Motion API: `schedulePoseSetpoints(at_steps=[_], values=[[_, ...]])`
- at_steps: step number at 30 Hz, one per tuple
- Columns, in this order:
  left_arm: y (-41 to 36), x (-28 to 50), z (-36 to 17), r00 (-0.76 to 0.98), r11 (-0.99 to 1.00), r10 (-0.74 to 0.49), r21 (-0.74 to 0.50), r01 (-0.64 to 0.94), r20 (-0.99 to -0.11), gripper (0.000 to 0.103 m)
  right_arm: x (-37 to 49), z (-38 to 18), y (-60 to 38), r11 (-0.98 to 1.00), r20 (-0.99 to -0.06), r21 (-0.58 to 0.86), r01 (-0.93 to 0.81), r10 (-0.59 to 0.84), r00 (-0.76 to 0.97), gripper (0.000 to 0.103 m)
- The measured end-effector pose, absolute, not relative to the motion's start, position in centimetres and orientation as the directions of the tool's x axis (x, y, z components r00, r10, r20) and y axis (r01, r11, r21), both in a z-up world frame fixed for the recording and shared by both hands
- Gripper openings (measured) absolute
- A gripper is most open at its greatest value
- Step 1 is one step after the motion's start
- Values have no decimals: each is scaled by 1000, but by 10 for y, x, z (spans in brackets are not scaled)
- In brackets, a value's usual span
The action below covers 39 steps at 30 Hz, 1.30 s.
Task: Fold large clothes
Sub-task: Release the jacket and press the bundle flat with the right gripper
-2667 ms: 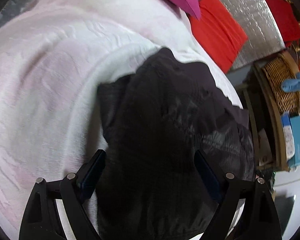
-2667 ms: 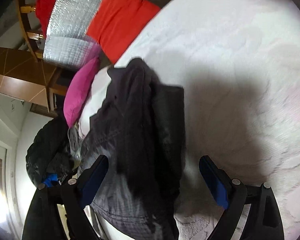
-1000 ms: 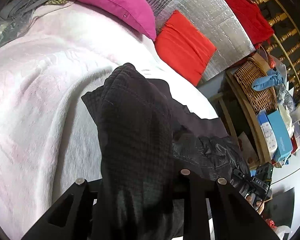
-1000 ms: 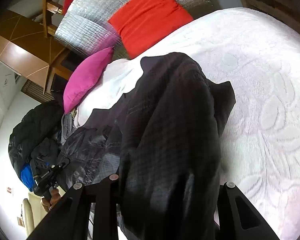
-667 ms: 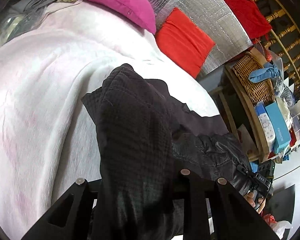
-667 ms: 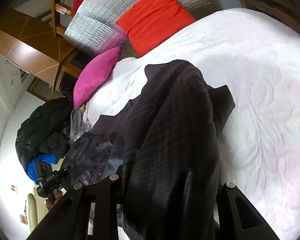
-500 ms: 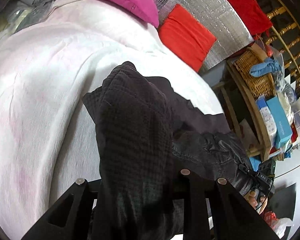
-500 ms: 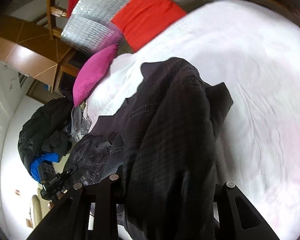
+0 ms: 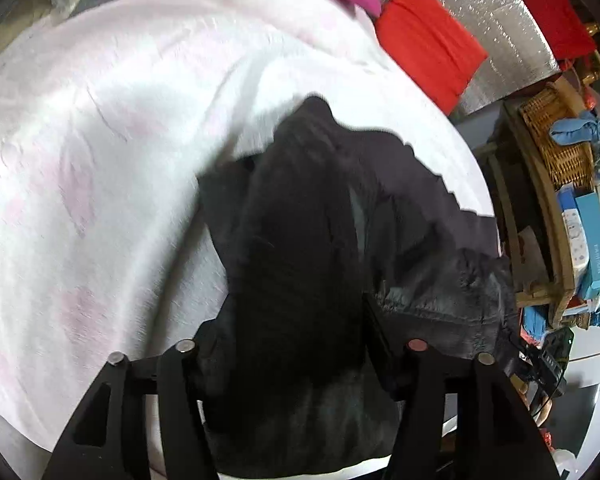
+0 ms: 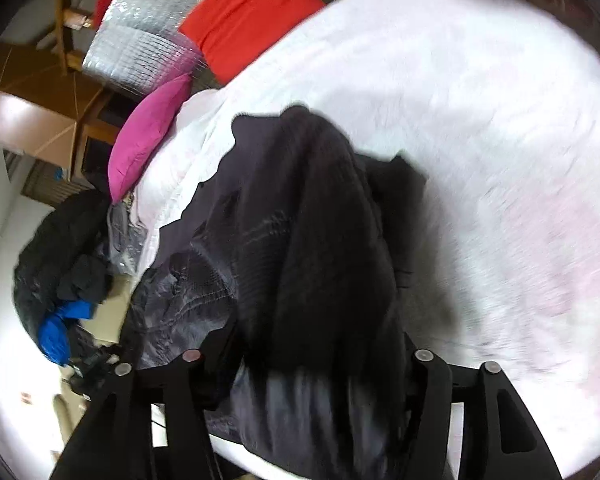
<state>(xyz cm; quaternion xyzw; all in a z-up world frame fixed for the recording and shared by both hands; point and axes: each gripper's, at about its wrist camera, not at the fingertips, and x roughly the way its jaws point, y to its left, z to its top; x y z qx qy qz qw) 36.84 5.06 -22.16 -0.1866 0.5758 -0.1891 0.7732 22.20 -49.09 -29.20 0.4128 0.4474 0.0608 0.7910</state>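
A bed (image 10: 480, 120) spread with a white and pale pink textured cover fills most of both views; a red cushion (image 10: 252, 12) and a magenta pillow (image 10: 148, 132) lie at its head against silver quilted padding (image 9: 500, 12); a wooden shelf (image 9: 548, 208) beside it holds a wicker basket (image 9: 556, 140) and blue boxes (image 9: 592, 248); dark clothes (image 10: 56, 264) are heaped past the bed's other side.

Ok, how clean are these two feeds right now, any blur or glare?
Left wrist view: bedspread smeared by motion blur, dark garment nearly detailless, silver sheet glinting. Right wrist view: blur strongest on the bedspread at right, a shadow beside the garment, bright washout at far left. Both bend at the fisheye rim.
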Motion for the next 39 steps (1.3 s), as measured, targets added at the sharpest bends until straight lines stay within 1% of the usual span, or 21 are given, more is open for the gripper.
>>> schedulePoseSetpoints(at_steps=[2, 4, 5, 7, 9, 11, 13, 16, 22, 24, 25, 26, 27, 28, 29, 30, 31, 32, 33, 37, 39], values=[[62, 370, -213, 318, 875, -475, -477, 76, -821, 66, 216, -283, -499, 684, -675, 677, 272, 430, 599, 62], [68, 376, -202, 373, 888, -449, -452, 86, -812, 68, 211, -270, -511, 709, -681, 644, 287, 361, 637, 64], [69, 378, -198, 387, 883, -458, -460, 93, -800, 70, 208, -265, -517, 706, -668, 646, 289, 340, 662, 68], [66, 387, -194, 399, 858, -500, -502, 108, -769, 74, 209, -254, -531, 673, -614, 685, 279, 327, 718, 77], [54, 402, -198, 382, 833, -540, -540, 118, -750, 74, 220, -242, -537, 655, -570, 709, 262, 312, 760, 78], [42, 413, -204, 362, 829, -548, -549, 108, -754, 74, 240, -237, -533, 664, -570, 705, 248, 322, 756, 78], [27, 424, -210, 347, 835, -544, -536, 129, -764, 74, 265, -234, -524, 681, -583, 692, 239, 333, 741, 78], [12, 433, -219, 322, 847, -528, -513, 136, -786, 74, 302, -238, -511, 721, -637, 644, 254, 323, 699, 78], [5, 447, -227, 324, 840, -540, -524, 142, -777, 73, 359, -263, -489, 788, -720, 563, 249, 320, 616, 78], [-4, 450, -229, 331, 846, -531, -511, 152, -780, 72, 374, -271, -479, 816, -751, 526, 242, 312, 582, 78], [-6, 449, -229, 337, 848, -528, -506, 159, -779, 67, 377, -274, -477, 828, -762, 508, 237, 305, 571, 79], [-9, 450, -229, 339, 849, -527, -501, 168, -780, 53, 380, -276, -473, 845, -778, 481, 232, 290, 558, 79], [-12, 449, -229, 333, 852, -523, -492, 181, -784, 45, 383, -278, -468, 864, -791, 450, 227, 267, 550, 79], [-16, 449, -231, 322, 853, -521, -485, 192, -790, 30, 383, -279, -464, 879, -797, 425, 218, 249, 550, 77], [-19, 448, -233, 314, 854, -520, -478, 203, -795, 20, 383, -279, -459, 892, -806, 401, 209, 234, 544, 69], [-20, 448, -233, 312, 855, -518, -474, 209, -797, 14, 384, -280, -455, 906, -815, 373, 200, 216, 538, 60], [-23, 447, -235, 309, 854, -520, -473, 217, -796, 7, 384, -279, -449, 930, -832, 317, 188, 177, 526, 35], [-25, 446, -235, 311, 852, -522, -472, 225, -794, 7, 384, -280, -444, 946, -845, 266, 184, 137, 516, 32], [-26, 445, -234, 318, 852, -522, -469, 231, -791, 6, 383, -280, -442, 953, -848, 242, 182, 117, 518, 30], [-29, 437, -215, 409, 857, -515, -442, 263, -754, 3, 379, -273, -442, 959, -829, 205, 196, 64, 555, 22], [-29, 433, -201, 473, 863, -505, -420, 281, -722, 3, 375, -263, -448, 951, -807, 225, 212, 59, 588, 21]])
